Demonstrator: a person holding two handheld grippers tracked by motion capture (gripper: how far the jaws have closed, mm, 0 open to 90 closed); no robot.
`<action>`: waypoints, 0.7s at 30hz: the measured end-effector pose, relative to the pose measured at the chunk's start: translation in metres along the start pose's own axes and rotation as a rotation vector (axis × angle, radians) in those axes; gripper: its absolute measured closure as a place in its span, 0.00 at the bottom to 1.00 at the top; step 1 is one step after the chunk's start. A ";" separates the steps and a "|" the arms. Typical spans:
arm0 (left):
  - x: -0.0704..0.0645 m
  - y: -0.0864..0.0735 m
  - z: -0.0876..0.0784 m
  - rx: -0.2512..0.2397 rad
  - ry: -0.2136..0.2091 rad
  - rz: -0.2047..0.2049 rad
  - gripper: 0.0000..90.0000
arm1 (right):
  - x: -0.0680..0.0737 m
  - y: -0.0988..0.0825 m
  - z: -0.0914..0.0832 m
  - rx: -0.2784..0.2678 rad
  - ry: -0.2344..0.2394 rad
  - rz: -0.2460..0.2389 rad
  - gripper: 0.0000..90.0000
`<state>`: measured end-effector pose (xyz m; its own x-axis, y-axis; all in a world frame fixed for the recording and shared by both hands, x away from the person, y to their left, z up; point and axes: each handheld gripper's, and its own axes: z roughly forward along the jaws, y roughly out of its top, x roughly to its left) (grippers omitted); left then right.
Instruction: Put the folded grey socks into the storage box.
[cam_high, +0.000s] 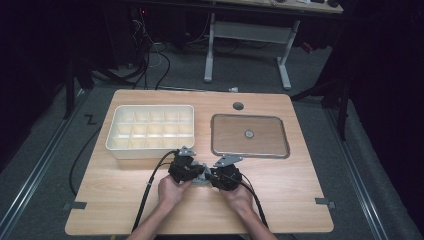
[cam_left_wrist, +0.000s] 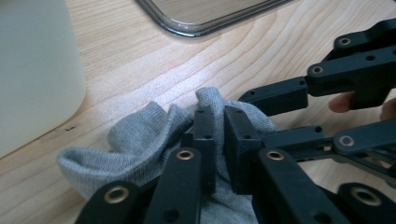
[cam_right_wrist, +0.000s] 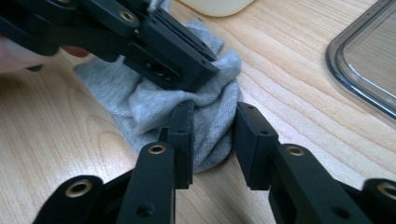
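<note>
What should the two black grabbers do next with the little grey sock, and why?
Probably the right gripper should close on the grey sock. Its jaws stand apart around a bunched fold, while the left gripper is already shut on the cloth. The sock lies crumpled on the table just in front of the white divided box, so a second firm hold would likely be needed before tidying or lifting it.

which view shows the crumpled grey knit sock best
The right gripper view: the crumpled grey knit sock lies bunched on the table, its ribbed weave and folds plain. The left gripper view shows it partly behind black jaws. In the high view it is a small grey scrap between both grippers.
</note>
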<state>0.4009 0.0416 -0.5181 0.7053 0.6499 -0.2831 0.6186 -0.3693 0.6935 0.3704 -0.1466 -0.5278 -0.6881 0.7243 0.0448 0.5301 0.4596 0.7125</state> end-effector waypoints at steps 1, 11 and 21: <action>0.000 0.000 -0.002 -0.011 -0.008 -0.003 0.90 | 0.000 0.001 -0.001 0.003 -0.002 0.008 0.77; -0.004 0.003 -0.021 -0.086 -0.103 0.012 0.62 | 0.000 0.008 -0.026 -0.054 -0.014 0.033 0.75; 0.003 -0.005 -0.049 -0.148 -0.028 -0.024 0.60 | 0.011 0.014 -0.044 -0.088 -0.041 0.005 0.81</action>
<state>0.3822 0.0782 -0.4898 0.7014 0.6382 -0.3175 0.5791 -0.2503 0.7759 0.3485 -0.1552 -0.4863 -0.6637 0.7477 0.0207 0.4866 0.4105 0.7712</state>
